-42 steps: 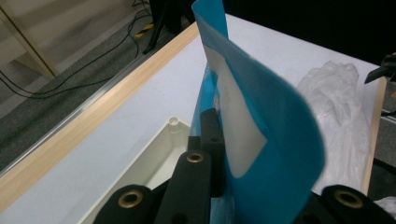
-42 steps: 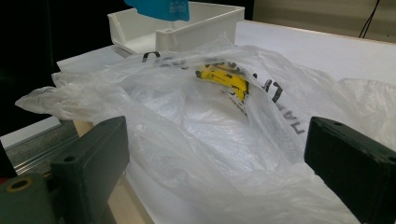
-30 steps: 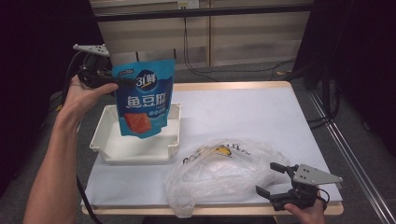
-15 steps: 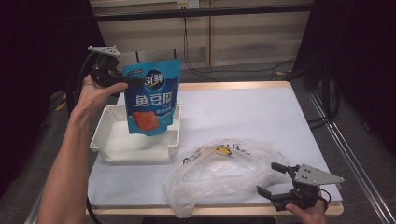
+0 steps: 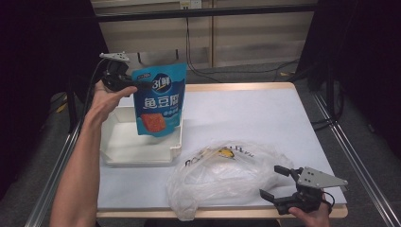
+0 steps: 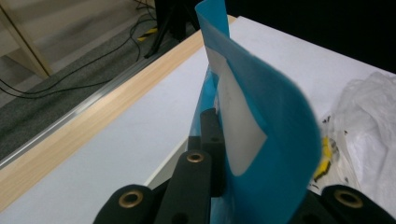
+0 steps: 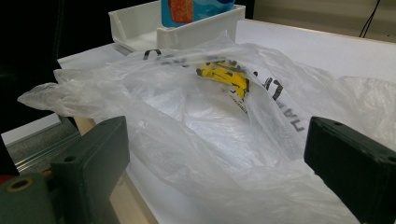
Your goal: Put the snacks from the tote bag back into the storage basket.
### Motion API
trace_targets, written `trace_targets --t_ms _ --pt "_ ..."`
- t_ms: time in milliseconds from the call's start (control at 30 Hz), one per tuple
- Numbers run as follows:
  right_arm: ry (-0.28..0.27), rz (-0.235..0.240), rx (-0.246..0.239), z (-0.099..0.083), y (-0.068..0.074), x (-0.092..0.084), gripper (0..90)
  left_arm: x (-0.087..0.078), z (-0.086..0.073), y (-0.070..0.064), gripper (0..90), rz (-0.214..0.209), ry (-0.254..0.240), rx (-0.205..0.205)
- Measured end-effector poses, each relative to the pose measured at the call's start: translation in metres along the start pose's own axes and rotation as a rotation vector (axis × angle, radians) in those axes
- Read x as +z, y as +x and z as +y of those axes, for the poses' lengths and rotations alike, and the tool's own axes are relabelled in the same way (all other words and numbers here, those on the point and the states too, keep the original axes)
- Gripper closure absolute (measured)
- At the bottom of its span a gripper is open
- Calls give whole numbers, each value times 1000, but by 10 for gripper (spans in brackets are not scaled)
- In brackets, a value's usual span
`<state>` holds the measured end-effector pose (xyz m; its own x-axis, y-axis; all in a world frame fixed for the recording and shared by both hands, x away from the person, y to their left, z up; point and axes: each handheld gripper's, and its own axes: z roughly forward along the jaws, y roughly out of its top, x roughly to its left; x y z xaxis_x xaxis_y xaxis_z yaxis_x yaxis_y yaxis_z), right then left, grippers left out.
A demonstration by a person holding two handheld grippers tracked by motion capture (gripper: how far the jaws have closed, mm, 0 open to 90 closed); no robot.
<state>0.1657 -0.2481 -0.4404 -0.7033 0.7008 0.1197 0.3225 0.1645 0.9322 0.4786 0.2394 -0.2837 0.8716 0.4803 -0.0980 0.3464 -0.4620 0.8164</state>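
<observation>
Blue pouch (image 5: pixel 158 105) hangs pinched in the left gripper (image 5: pixel 126 85) over the tray (image 5: pixel 118 153), ready to drop; right gripper (image 5: pixel 276 183) waits wide open by the bag (image 5: pixel 222 177).

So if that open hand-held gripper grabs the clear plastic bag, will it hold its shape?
Probably not. The plastic bag lies crumpled and slumped on the table, so it likely flops and drapes when lifted. Its thin, see-through film suggests it's very light. The right hand-held gripper, jaws open, might slip on the glossy folds.

One blue pouch (image 5: pixel 159 104), one white tray (image 5: pixel 120 150), one plastic bag (image 5: pixel 222 177), two tongs
</observation>
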Motion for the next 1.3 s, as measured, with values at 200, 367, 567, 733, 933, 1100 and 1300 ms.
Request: trace_targets --t_ms 200,367,567,733,933,1100,1300 --pt "4 -1 2 0 1 0 64 7 -2 4 900 5 5 -3" --pt "1 1 0 0 1 0 64 12 -9 9 900 -2 -23 -31" --pt "5 -1 0 0 0 0 64 11 -13 12 900 18 -19 -28" --pt "6 0 -1 0 0 1 67 11 -14 18 900 30 5 -21" --pt "3 0 3 0 -1 1 67 15 -12 22 900 78 18 -7" --pt "7 0 5 0 -2 2 68 17 -11 23 900 93 26 -7" --pt "10 14 0 -1 -2 3 67 20 -16 29 831 132 14 -51"
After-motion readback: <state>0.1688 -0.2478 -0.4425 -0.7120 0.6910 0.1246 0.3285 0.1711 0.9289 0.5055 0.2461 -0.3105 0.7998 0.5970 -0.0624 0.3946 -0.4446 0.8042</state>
